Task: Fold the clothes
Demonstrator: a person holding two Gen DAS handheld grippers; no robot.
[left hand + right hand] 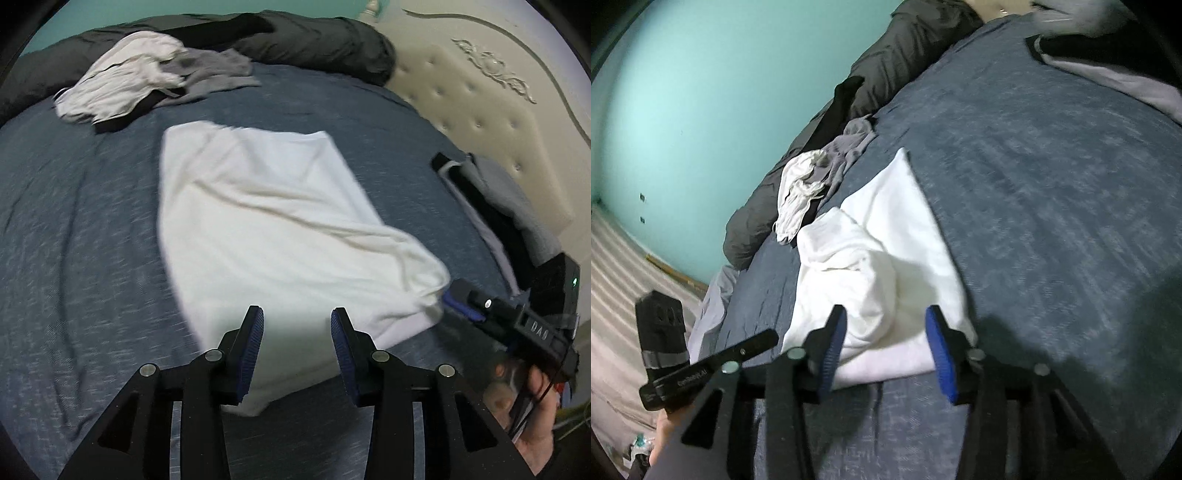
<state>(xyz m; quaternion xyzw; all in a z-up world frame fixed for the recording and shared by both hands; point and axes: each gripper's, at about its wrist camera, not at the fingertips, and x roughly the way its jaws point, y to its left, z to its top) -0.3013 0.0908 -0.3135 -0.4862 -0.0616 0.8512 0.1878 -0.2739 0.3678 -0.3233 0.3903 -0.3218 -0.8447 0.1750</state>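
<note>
**Inspector:** While the white garment (280, 221) lies partly folded in the middle of the bed (74, 240), both tools stand released. The left tool (297, 332) hangs over the near hem with its jaws apart and nothing between the pads. The right tool (884, 332) is likewise parted at the near right corner, with cloth in the gap but, as far as I can judge, not pinched.

**Assistant:** And the condition of the fold?

**Inspector:** Uneven. From the right wrist view one flap is bunched and humped over the flat layer beneath; from the left, diagonal creases run across the panel. The edges do not line up.

**Assistant:** What do you recommend for this step?

**Inspector:** In my judgement, each tool should take one near corner, gripping all layers there and not the top one alone. Draw the hem taut between them before lifting, then carry it over in one even motion so both corners land together on the far edge. Slack in the middle will leave a ridge.

**Assistant:** Anything nearby to mind?

**Inspector:** The unfolded pile (147, 85) at the far side and the folded stack (498, 206) by the headboard (480, 110) lie well apart from the work.
</note>
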